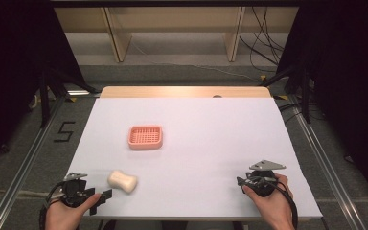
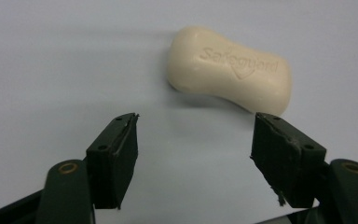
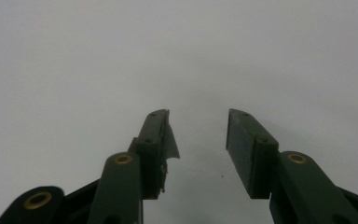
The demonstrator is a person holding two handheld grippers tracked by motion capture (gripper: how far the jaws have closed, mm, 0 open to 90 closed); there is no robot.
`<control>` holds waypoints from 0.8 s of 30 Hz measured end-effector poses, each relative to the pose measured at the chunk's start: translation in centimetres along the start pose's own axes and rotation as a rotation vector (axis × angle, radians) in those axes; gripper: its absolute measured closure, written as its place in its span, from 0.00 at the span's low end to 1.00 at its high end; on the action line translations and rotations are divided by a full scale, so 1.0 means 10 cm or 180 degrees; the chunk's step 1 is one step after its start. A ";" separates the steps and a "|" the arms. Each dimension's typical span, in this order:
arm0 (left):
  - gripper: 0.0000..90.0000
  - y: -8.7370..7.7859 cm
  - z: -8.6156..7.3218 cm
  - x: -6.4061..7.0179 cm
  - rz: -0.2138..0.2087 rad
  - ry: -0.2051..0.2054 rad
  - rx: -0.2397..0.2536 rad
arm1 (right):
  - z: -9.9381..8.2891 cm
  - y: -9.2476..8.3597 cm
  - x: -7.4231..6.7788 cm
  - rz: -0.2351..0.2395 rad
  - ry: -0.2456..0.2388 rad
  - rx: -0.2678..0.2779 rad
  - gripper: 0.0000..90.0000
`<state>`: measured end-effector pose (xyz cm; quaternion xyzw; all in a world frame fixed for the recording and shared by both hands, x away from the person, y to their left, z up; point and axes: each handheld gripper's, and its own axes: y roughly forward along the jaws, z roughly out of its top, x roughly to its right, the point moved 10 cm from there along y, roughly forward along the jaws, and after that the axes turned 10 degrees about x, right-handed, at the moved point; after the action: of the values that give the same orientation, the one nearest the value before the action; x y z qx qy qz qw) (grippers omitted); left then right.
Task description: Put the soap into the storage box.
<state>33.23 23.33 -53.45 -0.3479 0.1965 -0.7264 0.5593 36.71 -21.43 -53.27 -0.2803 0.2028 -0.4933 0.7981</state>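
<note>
So there's a cream bar of soap (image 1: pixel 122 181) lying flat on the white desk (image 1: pixel 211 139), down at the near left. In the left gripper view you can read a brand name pressed into its top face (image 2: pixel 230 70). The left tool (image 1: pixel 101 199) sits just near-left of it with its jaws spread wide and nothing between them; the soap is a bit beyond the tips, closer to the right-hand jaw in that view, not touching either.

Farther back, left of centre, there's a small pink soap dish (image 1: pixel 145 137) with a grid-pattern bottom. As far as I can see it's got nothing in it, and it's well apart from the soap.

The right tool (image 1: pixel 243 181) is over at the near right in the person's hand, jaws parted with only bare desk between them (image 3: pixel 200 135), holding nothing.
</note>
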 end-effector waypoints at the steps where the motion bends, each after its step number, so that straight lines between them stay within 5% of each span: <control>1: 0.34 0.00 0.00 0.00 0.0000 0.0000 0.0000 | 0.00 0.00 0.00 0.0000 0.0000 0.0000 0.66; 10: 0.32 0.16 0.14 0.05 -0.0096 -0.0237 -0.0386 | 0.00 0.01 0.01 -0.0016 -0.0059 -0.0007 0.66; 24: 0.30 0.29 0.29 0.14 -0.0084 -0.0489 -0.0663 | -0.03 0.00 0.00 -0.0022 -0.0044 -0.0056 0.65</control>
<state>37.13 21.49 -53.01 -0.4613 0.2228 -0.6805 0.5239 36.57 -21.49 -53.48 -0.2913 0.2006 -0.4923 0.7953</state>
